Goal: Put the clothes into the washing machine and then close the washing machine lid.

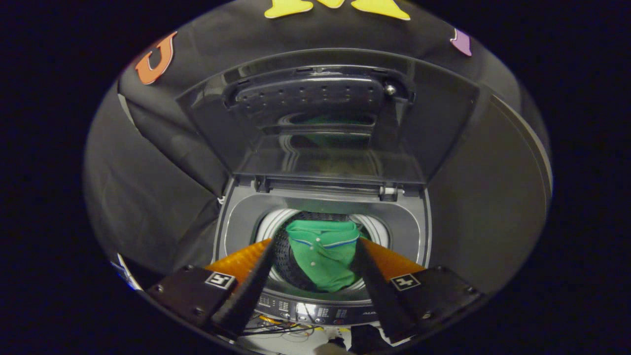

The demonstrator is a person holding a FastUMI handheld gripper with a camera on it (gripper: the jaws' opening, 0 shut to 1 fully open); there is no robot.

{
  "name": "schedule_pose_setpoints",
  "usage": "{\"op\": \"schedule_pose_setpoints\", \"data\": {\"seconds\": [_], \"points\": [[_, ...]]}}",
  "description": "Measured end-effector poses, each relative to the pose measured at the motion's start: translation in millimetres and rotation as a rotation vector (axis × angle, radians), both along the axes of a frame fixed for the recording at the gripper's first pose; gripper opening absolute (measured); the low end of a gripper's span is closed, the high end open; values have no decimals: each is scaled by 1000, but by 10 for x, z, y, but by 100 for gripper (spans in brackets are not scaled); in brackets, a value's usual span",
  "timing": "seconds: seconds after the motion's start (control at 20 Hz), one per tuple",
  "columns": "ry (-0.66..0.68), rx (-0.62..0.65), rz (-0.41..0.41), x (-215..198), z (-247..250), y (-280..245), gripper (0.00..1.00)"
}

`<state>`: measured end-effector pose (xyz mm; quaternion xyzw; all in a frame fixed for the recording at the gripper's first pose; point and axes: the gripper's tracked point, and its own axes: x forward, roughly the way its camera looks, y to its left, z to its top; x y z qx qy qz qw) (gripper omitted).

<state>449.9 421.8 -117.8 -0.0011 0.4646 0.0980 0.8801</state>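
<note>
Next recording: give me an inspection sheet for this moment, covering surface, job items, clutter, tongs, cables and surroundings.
Surface: washing machine top, grey, control panel at its front edge.
Job's things: green shirt lying inside the drum; lid standing open, upright behind the drum.
Clutter: nothing seen.
Tongs: tongs open, fingers apart on either side of the shirt, holding nothing.
Cables: thin wires below the control panel.
Surroundings: black cloth wall behind and beside the machine.

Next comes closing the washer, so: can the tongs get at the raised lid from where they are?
Probably yes. The tongs are open and hold nothing; the green shirt lies in the drum beyond them. The lid stands upright behind the opening, with nothing in between.
</note>
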Motion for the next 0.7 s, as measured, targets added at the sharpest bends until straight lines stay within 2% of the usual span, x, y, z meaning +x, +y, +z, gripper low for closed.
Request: {"op": "schedule_pose_setpoints", "data": {"seconds": [0.05, 0.3, 0.7], "points": [[7, -3, -6, -41, -90, -12, 100], [14, -23, -9, -152, -184, -84, 98], [-54, -27, -15, -284, 31, -186, 98]]}}
